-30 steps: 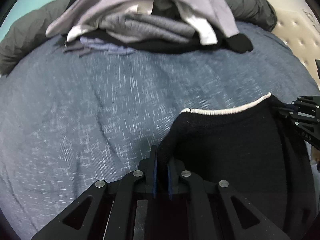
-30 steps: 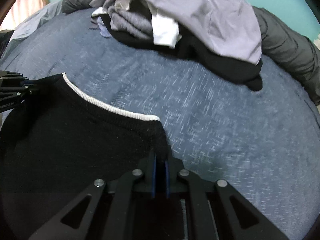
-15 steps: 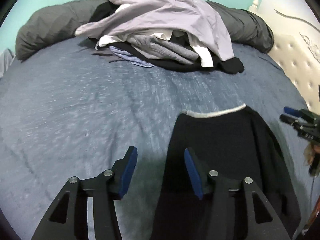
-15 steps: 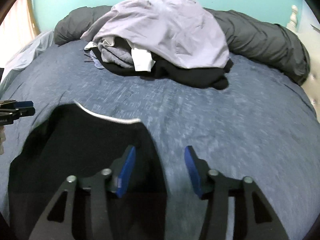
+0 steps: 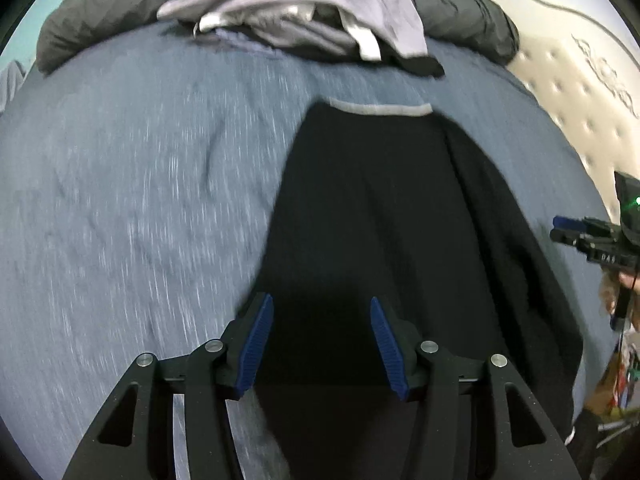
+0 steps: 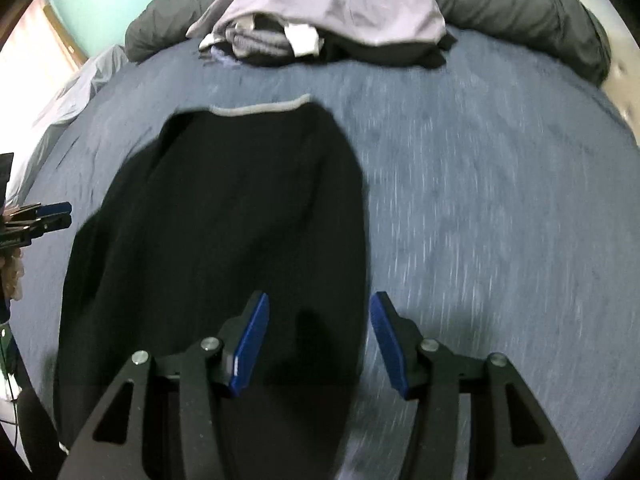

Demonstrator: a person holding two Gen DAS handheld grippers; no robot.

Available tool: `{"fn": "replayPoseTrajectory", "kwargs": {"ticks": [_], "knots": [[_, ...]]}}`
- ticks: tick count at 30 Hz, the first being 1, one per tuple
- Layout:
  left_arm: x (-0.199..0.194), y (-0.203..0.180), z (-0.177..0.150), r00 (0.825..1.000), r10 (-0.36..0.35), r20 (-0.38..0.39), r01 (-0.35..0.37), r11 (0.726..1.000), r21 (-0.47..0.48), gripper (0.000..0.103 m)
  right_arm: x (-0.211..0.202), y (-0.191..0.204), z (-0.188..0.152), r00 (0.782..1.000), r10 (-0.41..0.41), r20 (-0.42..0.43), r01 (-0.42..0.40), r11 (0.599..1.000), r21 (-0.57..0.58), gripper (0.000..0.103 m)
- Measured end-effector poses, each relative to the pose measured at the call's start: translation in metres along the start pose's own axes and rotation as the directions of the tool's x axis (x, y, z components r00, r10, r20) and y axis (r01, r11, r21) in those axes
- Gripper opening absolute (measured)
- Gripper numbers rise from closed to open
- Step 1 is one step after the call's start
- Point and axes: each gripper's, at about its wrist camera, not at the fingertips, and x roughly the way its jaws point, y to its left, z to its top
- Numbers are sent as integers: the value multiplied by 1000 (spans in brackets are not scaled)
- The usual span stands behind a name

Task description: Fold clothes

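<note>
Left wrist view shows a black sweater [image 5: 380, 208] lying spread on the blue bed cover [image 5: 140, 200], with its pale neck band [image 5: 380, 109] at about 12 o'clock and its body running down to 6 o'clock, under the left gripper [image 5: 320, 338]. That gripper's two blue fingers [image 5: 256, 344] stand wide apart and grasp nothing. In the right wrist view the right gripper [image 6: 316, 338] is spread wide too and holds nothing; the sweater's edge runs down between its fingers, and most of the sweater lies from 9 to 12 o'clock. A pile of clothes [image 6: 320, 12] sits at 12 o'clock near the dark rolled blanket [image 6: 520, 4], well apart from the sweater. The sweater looks long and narrow, so it may be partly folded, or only laid out flat; I cannot tell which, because both pictures are blurry. What could go wrong: the sweater is soft and floppy, so a pinch that catches only the top layer could pull the layers apart and leave it lumpy. A pinch that goes too deep could grab the bed cover as well and drag it up. If one side is lifted faster than the other, the sweater could end up crooked. The sweater is so dark that its folds are hard to see, so a gripper could miss the edge.
</note>
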Motion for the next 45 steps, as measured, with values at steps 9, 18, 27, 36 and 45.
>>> {"fn": "replayPoseTrajectory", "kwargs": {"ticks": [9,18,27,36,45], "knots": [[-10,12,-85,996,-40,-83,38,999,-30,55,-17,-3,-87,995,88,-53,-84,993,86,55],[-7,7,-129,992,-85,-92,78,994,-79,47,-17,18,-124,989,113,-94,-107,992,71,55],[-8,-14,-138,993,-66,-101,64,998,-16,13,-14,27,-133,992,96,-80,-92,994,58,8],[-21,-14,-135,995,-59,-78,60,998,6,7,-54,6,-120,1000,-11,6,10,999,43,3],[-35,-19,-134,998,-33,-59,33,999,0,9,-95,-36,-101,964,-261,45,258,964,60,3]]}}
